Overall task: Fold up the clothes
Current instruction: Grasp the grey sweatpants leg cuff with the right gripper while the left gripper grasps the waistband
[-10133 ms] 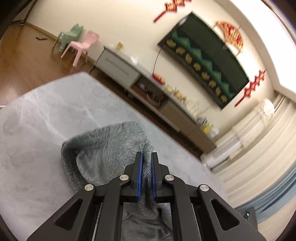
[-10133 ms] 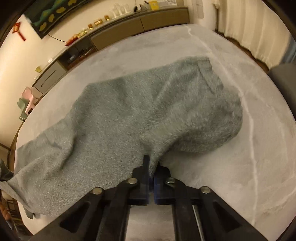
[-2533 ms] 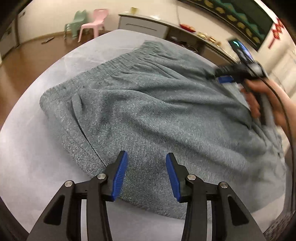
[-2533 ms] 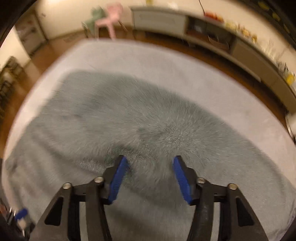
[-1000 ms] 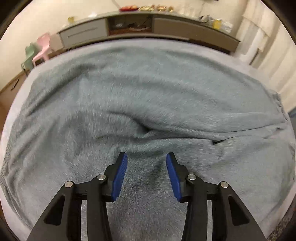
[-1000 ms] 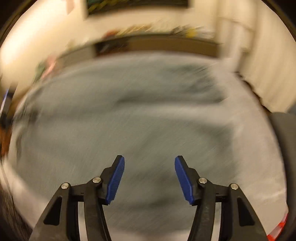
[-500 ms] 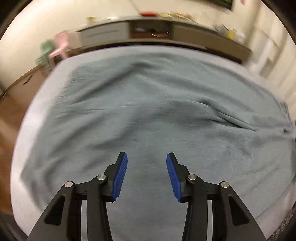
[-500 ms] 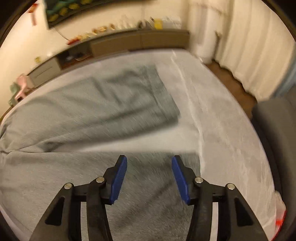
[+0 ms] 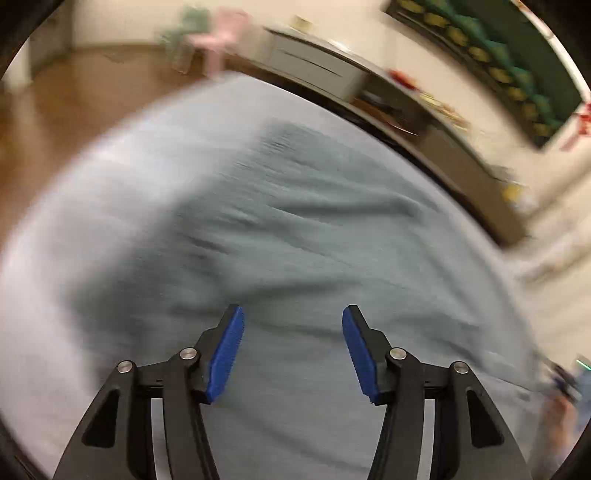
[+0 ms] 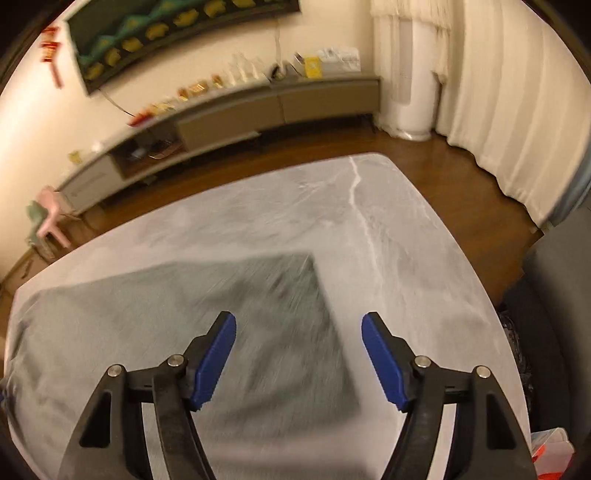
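A grey-green knitted garment (image 9: 314, 258) lies spread over the pale marbled table (image 10: 388, 229), wrinkled in long soft folds (both views are smeared by motion, so the fine detail is lost). The left gripper (image 9: 292, 325) hovers over the near part of the cloth with its blue-padded jaws spread wide and nothing between them. The right gripper (image 10: 298, 332) is likewise spread apart and empty, hanging above the garment's right edge, which runs as a straight dark border between its fingers; bare table lies to the right of that edge and beyond the garment's far side. In the left wrist view the cloth reaches toward the table's far left rim, with wooden floor (image 9: 74, 96) past it. Along the far wall stands a long low cabinet (image 10: 240, 110), a dark patterned panel (image 10: 177, 29) hangs above it, and white curtains (image 10: 517, 110) hang at the right.
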A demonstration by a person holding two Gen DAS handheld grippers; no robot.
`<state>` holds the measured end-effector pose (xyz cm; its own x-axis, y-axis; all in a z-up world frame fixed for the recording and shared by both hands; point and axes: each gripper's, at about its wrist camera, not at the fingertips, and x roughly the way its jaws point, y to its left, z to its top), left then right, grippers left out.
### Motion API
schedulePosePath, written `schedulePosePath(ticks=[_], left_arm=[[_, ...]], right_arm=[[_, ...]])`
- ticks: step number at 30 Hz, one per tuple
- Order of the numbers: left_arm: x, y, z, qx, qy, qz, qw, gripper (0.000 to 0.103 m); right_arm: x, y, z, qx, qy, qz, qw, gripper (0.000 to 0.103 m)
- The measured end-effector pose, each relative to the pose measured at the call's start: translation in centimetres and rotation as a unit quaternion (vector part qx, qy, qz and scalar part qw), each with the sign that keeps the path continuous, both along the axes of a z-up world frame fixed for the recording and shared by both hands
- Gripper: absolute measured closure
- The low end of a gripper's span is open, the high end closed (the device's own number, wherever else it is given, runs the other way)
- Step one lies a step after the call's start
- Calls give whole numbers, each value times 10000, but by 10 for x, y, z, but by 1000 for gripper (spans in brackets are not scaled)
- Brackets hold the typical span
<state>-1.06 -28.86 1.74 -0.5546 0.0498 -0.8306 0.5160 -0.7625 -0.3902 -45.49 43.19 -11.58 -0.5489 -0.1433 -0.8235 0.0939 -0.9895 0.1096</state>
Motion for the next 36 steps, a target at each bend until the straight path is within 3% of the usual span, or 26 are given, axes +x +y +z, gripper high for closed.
schedulePosePath(ticks=[4, 6, 9, 12, 15, 19, 21, 25, 32, 33, 34, 35, 36], left_arm=[[-26, 51, -16, 1064, 173, -980, 9893, 47], [-36, 75, -21, 1534, 211, -1354, 9786, 46], [-50, 102, -19, 2120, 318, -1520, 9649, 41], [-79, 129, -13, 2485, 394, -1561, 9552, 37], [-127, 166, -10, 2486, 489, -1604, 9540, 35], [-185, 208, -26, 2229, 256, -1573, 9617, 35], [-188, 219, -40, 2121, 45, -1393, 9672, 35], [-180, 222, -58, 2131, -174, -1128, 9703, 36], [-171, 194, -60, 1942, -110, -797, 9777, 37], [-178, 190, -59, 1956, -57, -732, 9779, 45], [-184, 188, -59, 1905, -75, -719, 9790, 84], [-190, 186, -58, 1843, -74, -717, 9802, 102], [-193, 186, -52, 1722, 29, -770, 9820, 102]], right_arm=[[-66, -11, -51, 212, -479, 40, 9986, 34], [-81, -19, -57, 160, -425, 200, 9988, 81], [-56, -27, -29, -30, 249, 717, 9971, 84], [21, -25, 9, -54, 1167, 1552, 9810, 84], [110, -10, 24, -10, 1572, 2193, 9629, 84], [178, 14, 4, 11, 1482, 2342, 9608, 84], [188, 26, -1, -10, 1419, 2255, 9639, 84], [191, 36, -15, -77, 1476, 2232, 9635, 84], [193, 38, -7, -103, 1758, 2240, 9586, 83], [192, 38, -6, -109, 1790, 2263, 9574, 83], [189, 37, -5, -83, 1795, 2293, 9566, 83], [182, 35, -3, -18, 1795, 2332, 9557, 83], [176, 34, 0, 55, 1802, 2355, 9550, 83]])
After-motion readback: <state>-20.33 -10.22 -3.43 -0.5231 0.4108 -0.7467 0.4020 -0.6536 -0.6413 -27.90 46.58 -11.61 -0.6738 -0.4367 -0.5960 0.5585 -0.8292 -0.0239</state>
